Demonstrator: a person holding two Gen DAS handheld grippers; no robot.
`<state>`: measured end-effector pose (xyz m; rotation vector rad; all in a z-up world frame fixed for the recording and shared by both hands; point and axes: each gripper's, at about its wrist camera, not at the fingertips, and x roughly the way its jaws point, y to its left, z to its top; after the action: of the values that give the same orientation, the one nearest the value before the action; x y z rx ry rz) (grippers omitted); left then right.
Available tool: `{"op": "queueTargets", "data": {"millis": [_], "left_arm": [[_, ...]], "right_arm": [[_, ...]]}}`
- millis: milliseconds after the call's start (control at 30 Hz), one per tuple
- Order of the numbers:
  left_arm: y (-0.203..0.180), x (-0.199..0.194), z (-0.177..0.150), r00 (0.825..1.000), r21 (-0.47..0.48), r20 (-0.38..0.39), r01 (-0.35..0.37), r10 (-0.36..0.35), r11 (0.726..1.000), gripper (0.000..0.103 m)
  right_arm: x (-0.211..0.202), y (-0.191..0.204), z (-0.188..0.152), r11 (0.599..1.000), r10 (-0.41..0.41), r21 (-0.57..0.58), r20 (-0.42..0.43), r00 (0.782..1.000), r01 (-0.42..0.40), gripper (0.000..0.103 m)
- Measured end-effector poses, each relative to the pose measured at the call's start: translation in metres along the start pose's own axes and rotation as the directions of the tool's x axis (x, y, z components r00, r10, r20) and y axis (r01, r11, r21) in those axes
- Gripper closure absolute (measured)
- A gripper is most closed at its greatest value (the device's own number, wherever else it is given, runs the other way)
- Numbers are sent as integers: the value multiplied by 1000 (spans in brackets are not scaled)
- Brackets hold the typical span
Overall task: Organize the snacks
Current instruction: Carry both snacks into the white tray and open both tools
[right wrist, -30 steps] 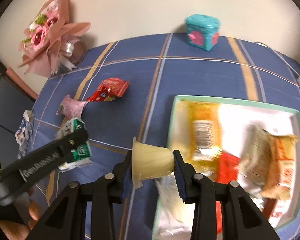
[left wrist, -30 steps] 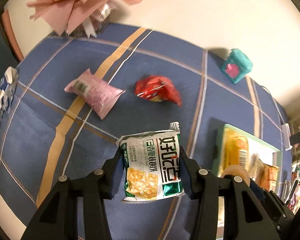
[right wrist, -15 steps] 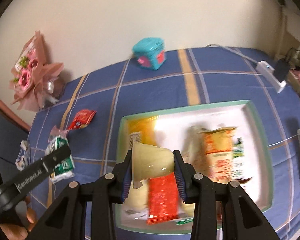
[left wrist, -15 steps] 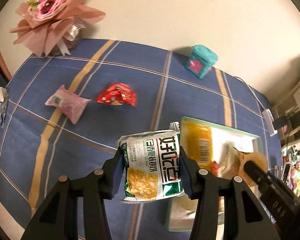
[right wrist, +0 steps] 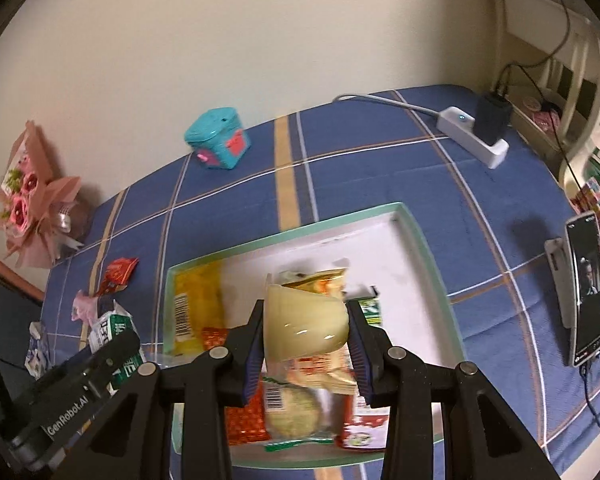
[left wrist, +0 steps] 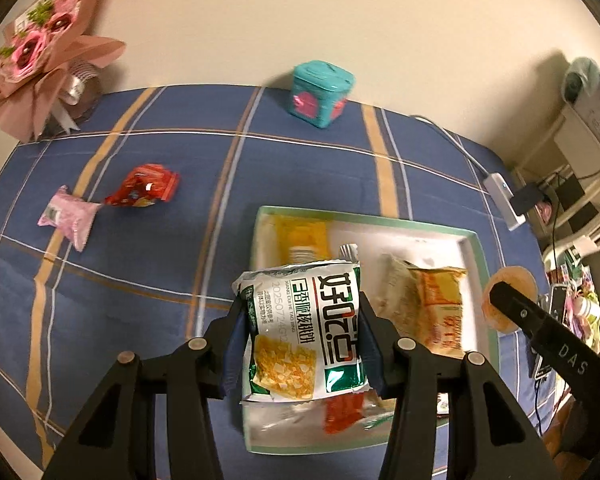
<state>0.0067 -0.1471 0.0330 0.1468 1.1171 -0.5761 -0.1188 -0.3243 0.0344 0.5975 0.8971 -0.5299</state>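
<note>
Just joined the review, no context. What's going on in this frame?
A person is sorting snacks into a tray with handheld tongs. The left tongs are shut on a green and white snack packet, held over the tray's near left part. The right tongs are shut on a pale jelly cup, held over the tray's middle. Several packets already lie in the tray. A red packet and a pink packet remain on the blue cloth.
</note>
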Motion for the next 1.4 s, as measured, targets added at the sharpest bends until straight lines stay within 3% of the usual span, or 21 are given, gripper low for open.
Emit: {"op": "queueTargets", "data": {"millis": [333, 700, 1400], "left_arm": [[-29, 9, -5, 1000, 60, -9, 5, -4, 998, 52], [-54, 26, -5, 999, 150, -1, -34, 35, 988, 52], [-69, 74, 11, 999, 183, -27, -32, 37, 983, 52]], "right_arm": [[-3, -28, 4, 999, -31, 34, -1, 1000, 31, 63], [16, -31, 5, 999, -21, 43, -36, 999, 23, 63], [65, -41, 17, 998, -44, 42, -98, 994, 48, 63]]}}
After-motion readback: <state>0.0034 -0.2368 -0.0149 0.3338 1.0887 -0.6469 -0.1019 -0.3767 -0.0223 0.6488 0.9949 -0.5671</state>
